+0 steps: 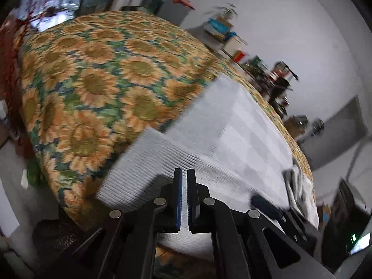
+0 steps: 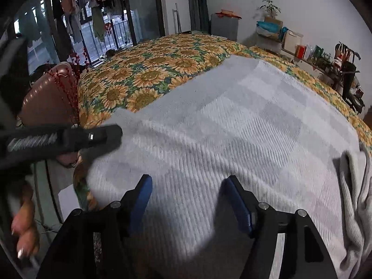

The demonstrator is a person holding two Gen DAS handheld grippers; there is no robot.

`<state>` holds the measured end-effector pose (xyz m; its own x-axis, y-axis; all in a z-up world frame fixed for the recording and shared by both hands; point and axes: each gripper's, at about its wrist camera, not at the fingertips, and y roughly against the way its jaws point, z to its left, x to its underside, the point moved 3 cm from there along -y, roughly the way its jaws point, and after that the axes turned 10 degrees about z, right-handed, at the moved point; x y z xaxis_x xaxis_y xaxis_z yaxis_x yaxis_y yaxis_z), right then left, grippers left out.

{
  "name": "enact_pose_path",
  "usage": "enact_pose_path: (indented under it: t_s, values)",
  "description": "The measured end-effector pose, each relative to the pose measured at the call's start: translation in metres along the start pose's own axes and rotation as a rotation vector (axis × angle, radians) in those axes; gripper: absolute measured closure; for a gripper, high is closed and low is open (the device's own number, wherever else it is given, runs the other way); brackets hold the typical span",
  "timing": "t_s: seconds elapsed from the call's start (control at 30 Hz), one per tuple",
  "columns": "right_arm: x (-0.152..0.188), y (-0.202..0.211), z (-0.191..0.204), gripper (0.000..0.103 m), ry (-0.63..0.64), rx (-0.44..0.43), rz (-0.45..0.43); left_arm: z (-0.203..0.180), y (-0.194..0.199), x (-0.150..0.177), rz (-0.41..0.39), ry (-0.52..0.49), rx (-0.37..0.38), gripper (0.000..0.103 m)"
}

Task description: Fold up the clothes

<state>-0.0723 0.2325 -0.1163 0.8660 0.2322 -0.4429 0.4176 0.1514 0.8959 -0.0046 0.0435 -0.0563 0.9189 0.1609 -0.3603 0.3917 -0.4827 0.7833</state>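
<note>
A white and pale grey checked knit garment [image 2: 220,127] lies spread on the sunflower bedspread [image 2: 162,69]. My left gripper [image 1: 184,179] is shut on the garment's near left edge [image 1: 139,167], and knit fabric shows in the thin slit between its blue pads. In the right wrist view the left gripper [image 2: 115,131] reaches in from the left and holds that edge slightly raised. My right gripper [image 2: 187,183] hovers just above the garment's near middle, its blue pads wide apart and nothing pinched between them.
A bunched grey cloth [image 2: 355,186] lies at the garment's right side. A pink suitcase [image 2: 46,93] and red berry twigs [image 2: 69,88] stand off the bed's left edge. Cluttered shelves [image 2: 325,58] line the right wall. A person's hand [image 2: 23,220] shows at lower left.
</note>
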Motion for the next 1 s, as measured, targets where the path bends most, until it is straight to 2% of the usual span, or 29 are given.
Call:
enact_pose_path:
  t_s: [0.17, 0.3, 0.37, 0.47, 0.53, 0.6, 0.67, 0.7, 0.77, 0.8, 0.93, 1.0]
  values:
    - [-0.011, -0.001, -0.01, 0.033, -0.043, -0.053, 0.003, 0.012, -0.013, -0.001, 0.009, 0.051, -0.054, 0.1]
    - [-0.01, 0.013, -0.01, 0.034, -0.053, -0.096, -0.014, 0.018, -0.012, -0.005, 0.002, 0.081, -0.043, 0.1]
    - [-0.006, 0.018, -0.002, 0.034, -0.018, -0.119, -0.027, 0.019, -0.011, -0.005, -0.007, 0.098, -0.042, 0.1]
    - [0.003, 0.005, 0.01, 0.032, 0.015, -0.174, 0.013, 0.013, -0.009, -0.002, -0.02, 0.098, -0.059, 0.1]
    - [0.008, 0.002, 0.018, 0.031, 0.051, -0.115, -0.024, 0.002, -0.008, 0.002, -0.024, 0.055, -0.079, 0.1]
    - [0.01, 0.001, 0.025, 0.03, 0.072, -0.065, -0.025, -0.007, -0.01, 0.005, -0.024, 0.012, -0.09, 0.1]
    - [0.01, 0.005, 0.026, 0.031, 0.06, -0.061, -0.009, -0.003, -0.015, 0.005, -0.006, 0.021, -0.113, 0.1]
    - [0.011, 0.009, 0.023, 0.032, 0.045, -0.076, -0.003, 0.002, -0.015, 0.006, -0.01, 0.04, -0.095, 0.1]
    - [0.016, 0.021, 0.009, 0.032, 0.007, -0.109, -0.01, 0.013, -0.013, 0.005, -0.005, 0.097, -0.039, 0.1]
    - [0.019, 0.025, 0.0, 0.032, -0.016, -0.077, -0.011, 0.017, -0.012, 0.004, 0.003, 0.123, -0.021, 0.1]
    - [0.035, 0.036, -0.037, 0.031, -0.11, 0.051, -0.003, 0.016, -0.006, 0.004, -0.015, 0.15, -0.057, 0.101]
    - [0.044, 0.026, -0.046, 0.028, -0.132, 0.056, 0.028, 0.005, -0.006, 0.006, -0.027, 0.112, -0.09, 0.101]
